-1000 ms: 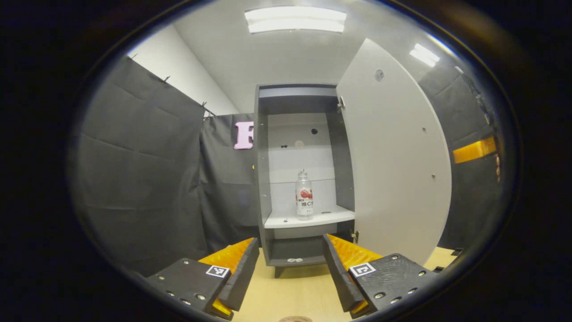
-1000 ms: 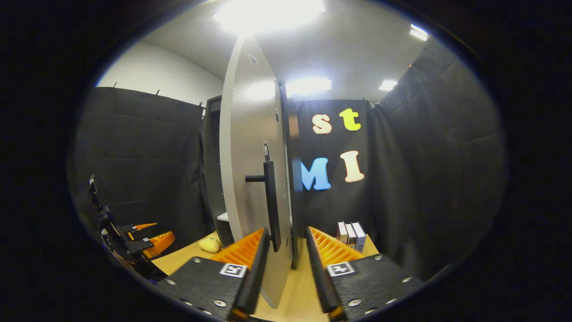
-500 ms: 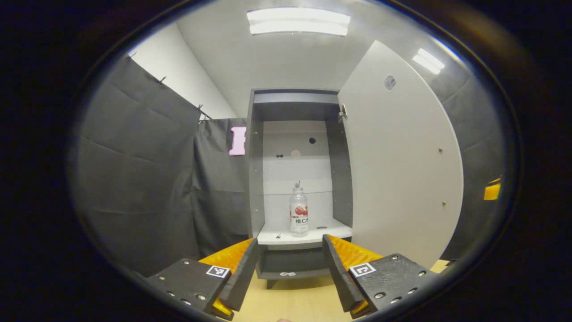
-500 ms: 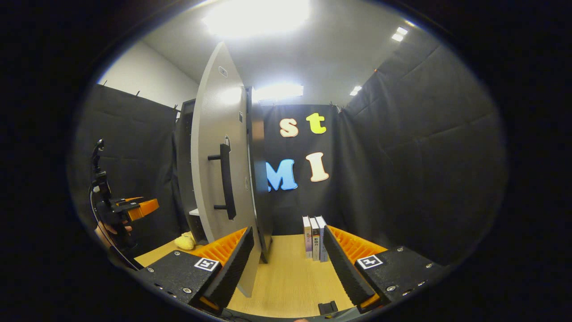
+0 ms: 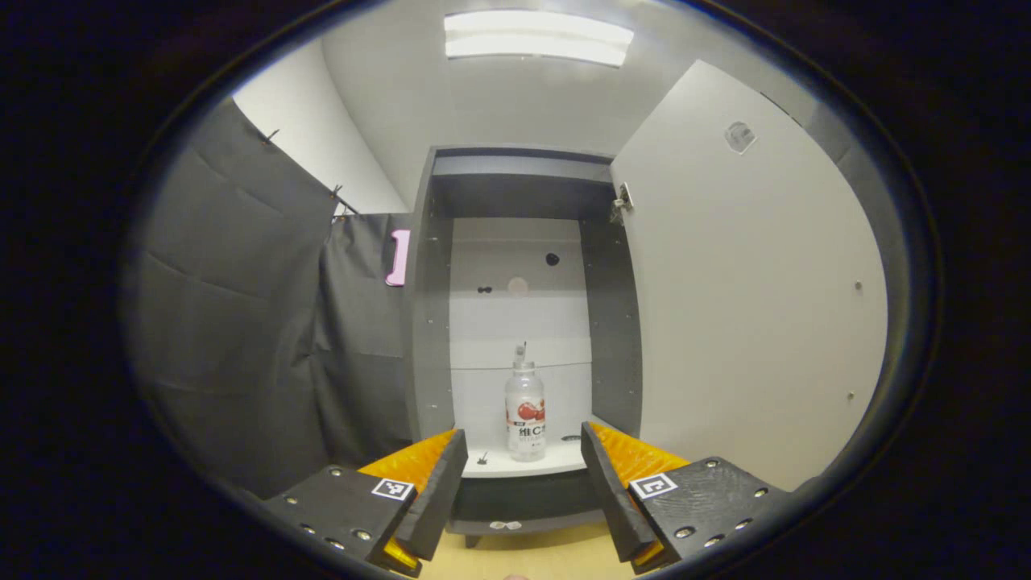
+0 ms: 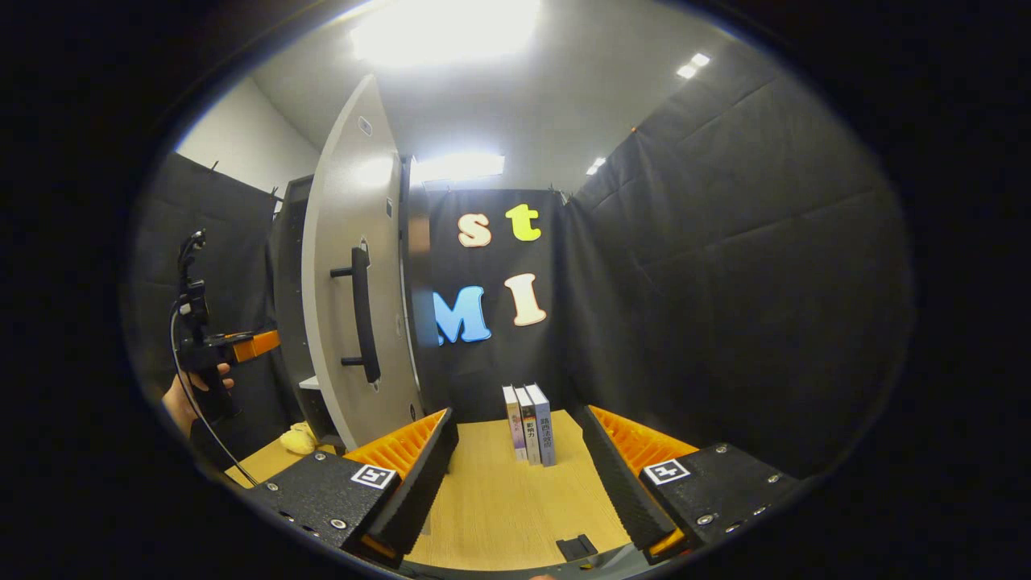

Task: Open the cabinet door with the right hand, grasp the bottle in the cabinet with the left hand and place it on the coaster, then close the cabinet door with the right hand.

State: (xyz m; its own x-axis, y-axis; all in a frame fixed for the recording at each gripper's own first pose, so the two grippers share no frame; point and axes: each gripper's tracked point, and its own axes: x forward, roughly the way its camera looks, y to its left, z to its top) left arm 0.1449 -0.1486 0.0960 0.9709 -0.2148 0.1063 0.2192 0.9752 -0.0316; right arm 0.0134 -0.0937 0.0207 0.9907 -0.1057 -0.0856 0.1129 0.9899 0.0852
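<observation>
Hovering with jaws apart, left gripper and right gripper both gripping nothing, facing the bottle standing upright near the front edge of the shelf beyond, red-pictured label too blurred for reading, cabinet door hanging wide open.

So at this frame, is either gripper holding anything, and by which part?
Nothing is held. The left gripper is open, short of the bottle on its shelf; the right gripper is open, clear of the door handle.

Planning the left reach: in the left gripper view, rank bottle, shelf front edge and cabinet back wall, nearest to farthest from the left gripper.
1. Shelf front edge, just beyond the left gripper.
2. Bottle, upright on the shelf.
3. Back wall, behind the bottle.
</observation>
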